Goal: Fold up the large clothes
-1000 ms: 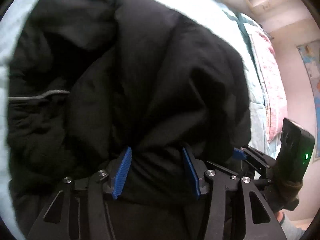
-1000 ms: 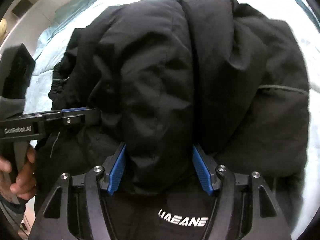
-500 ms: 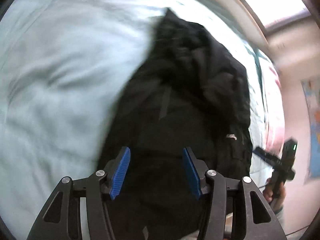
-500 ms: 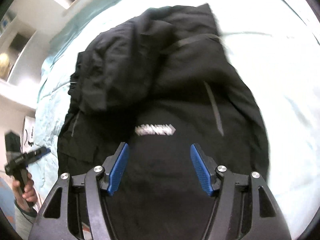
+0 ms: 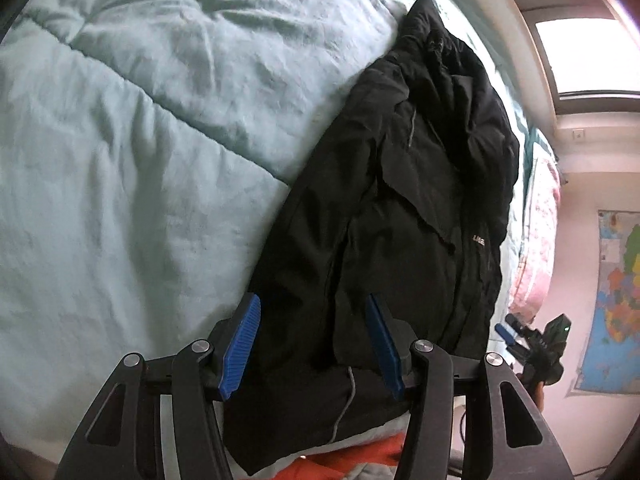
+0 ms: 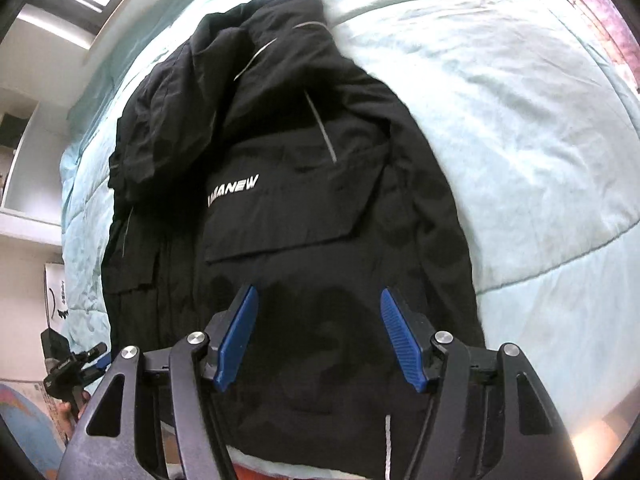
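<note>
Left wrist view: left gripper [image 5: 314, 346] at bottom centre, jaws apart and gripping nothing, above the black jacket [image 5: 404, 216] lying centre-right on the pale green quilt [image 5: 132, 152]; right gripper [image 5: 520, 330] small at lower right. Right wrist view: right gripper [image 6: 318, 338] bottom centre, jaws spread, released, over the jacket [image 6: 280, 184] filling the middle, quilt [image 6: 520, 128] at right, left gripper [image 6: 86, 362] at lower left, state unreadable there.

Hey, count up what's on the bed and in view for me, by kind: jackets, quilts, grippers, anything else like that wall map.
Black jacket: 1
Pale green quilt: 1
Grippers: 2, the left gripper and the right gripper
Wall map: 1
Total: 5
</note>
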A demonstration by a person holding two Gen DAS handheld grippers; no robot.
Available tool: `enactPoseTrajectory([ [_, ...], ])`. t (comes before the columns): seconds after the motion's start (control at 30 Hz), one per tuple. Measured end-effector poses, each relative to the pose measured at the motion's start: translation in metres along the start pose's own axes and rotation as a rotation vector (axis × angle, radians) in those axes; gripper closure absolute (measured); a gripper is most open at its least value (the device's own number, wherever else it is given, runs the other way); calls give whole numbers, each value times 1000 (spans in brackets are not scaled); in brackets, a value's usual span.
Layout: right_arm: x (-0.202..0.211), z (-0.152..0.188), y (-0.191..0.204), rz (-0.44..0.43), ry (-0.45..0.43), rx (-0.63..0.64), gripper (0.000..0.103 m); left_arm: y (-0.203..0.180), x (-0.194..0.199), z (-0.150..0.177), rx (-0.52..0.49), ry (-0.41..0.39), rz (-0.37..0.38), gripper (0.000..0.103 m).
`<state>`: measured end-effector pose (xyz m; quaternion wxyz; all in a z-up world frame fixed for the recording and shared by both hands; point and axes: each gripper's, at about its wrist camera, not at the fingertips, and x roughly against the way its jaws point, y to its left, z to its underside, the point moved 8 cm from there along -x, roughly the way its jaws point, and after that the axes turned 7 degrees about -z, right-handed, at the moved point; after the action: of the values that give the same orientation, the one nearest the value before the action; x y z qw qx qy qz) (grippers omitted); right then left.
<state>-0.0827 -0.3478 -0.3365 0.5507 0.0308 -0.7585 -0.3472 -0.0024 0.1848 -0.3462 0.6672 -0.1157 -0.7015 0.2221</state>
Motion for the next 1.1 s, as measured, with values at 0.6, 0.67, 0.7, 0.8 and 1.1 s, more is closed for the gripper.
enactPoseTrajectory([
  [0.6,35,39,-38,74,-2,-5,35,-101,37,26,-252,-38,328,49],
  [0.67,40,45,-49,90,11,-3,35,-107,27,24,-289,-29,225,49],
  [0.7,41,49,-55,90,22,-12,35,-103,14,23,-308,-14,133,49],
  [0.8,37,62,-73,103,57,-40,35,-82,-19,29,-293,50,-26,49],
  [1.1,18,100,-75,104,105,-38,49,-75,-8,39,-207,49,115,50],
])
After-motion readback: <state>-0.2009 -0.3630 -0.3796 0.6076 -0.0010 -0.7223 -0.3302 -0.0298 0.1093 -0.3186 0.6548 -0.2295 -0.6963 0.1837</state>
